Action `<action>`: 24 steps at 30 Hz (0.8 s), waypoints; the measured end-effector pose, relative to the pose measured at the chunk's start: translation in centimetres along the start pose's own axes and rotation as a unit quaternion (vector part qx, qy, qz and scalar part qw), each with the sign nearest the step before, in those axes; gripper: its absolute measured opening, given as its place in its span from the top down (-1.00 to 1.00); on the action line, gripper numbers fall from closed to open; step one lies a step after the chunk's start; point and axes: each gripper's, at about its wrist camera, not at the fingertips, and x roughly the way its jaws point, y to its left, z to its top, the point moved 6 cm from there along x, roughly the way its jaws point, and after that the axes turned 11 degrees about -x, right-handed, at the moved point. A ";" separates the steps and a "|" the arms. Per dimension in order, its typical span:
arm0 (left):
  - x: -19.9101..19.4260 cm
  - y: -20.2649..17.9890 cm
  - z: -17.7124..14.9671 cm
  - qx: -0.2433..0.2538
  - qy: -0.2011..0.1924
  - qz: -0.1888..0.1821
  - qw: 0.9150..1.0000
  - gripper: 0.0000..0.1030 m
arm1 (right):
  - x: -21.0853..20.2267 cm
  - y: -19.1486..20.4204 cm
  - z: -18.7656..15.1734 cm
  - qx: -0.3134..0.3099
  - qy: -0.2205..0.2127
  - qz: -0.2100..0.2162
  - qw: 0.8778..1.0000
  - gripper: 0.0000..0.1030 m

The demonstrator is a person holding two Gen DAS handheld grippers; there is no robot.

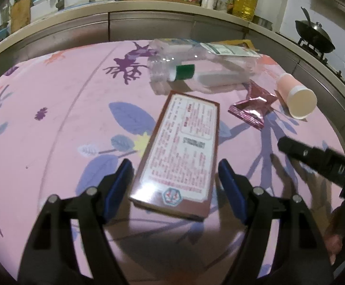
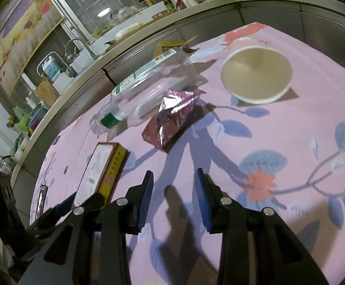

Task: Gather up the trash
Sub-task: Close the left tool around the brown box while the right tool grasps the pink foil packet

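A flat red-brown box (image 1: 181,147) with a printed white label lies on the pink flowered tablecloth (image 1: 53,118). Its near end sits between the blue pads of my left gripper (image 1: 176,178), which is open, with a small gap on each side. Beyond it lie a clear plastic bottle with a green cap (image 1: 196,71), a crumpled pink foil wrapper (image 1: 253,106) and a paper cup on its side (image 1: 295,97). My right gripper (image 2: 174,190) hovers open over bare cloth, nothing between its fingers. From there the wrapper (image 2: 172,116), the bottle (image 2: 148,90), the cup (image 2: 255,76) and the box (image 2: 101,168) lie ahead.
A brown paper scrap (image 2: 170,45) lies behind the bottle. A small shiny packet (image 2: 41,199) sits near the table's left edge. A kitchen counter (image 1: 148,7) with oil bottles and a sink runs behind the table, and woks (image 1: 314,35) stand on the stove at right.
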 end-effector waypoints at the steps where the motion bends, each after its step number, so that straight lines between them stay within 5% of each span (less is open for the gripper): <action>1: 0.1 0.2 0.1 -0.002 -0.001 0.000 1.000 -0.40 | 0.2 -0.1 0.4 0.002 -0.001 0.002 1.000 0.32; 5: 0.1 0.6 0.5 -0.004 -0.008 -0.003 1.000 -0.40 | 2.0 -0.8 2.2 0.017 0.006 0.001 1.000 -0.05; 12: 0.4 1.7 1.1 -0.025 -0.007 -0.016 1.000 -0.40 | 4.5 -0.1 4.7 -0.007 0.001 -0.030 1.000 -0.20; 16: 0.4 1.5 1.0 -0.017 -0.008 -0.019 1.000 -0.30 | 6.0 0.8 5.5 -0.072 0.002 -0.083 0.994 -0.19; 17: 0.4 1.5 1.0 -0.014 -0.008 -0.021 1.000 -0.26 | 6.2 1.2 5.5 -0.093 0.005 -0.095 0.991 -0.16; 18: 0.4 1.4 1.0 -0.012 -0.009 -0.022 1.000 -0.24 | 6.4 1.6 5.3 -0.111 0.008 -0.101 0.989 0.15; 20: 0.4 1.2 0.9 -0.009 -0.008 -0.028 1.000 -0.20 | 6.3 2.0 4.8 -0.132 0.012 -0.097 0.986 0.45; 24: 0.0 0.4 0.4 0.007 -0.006 -0.032 0.999 -0.16 | 4.1 2.0 2.8 -0.120 0.015 -0.045 0.992 0.59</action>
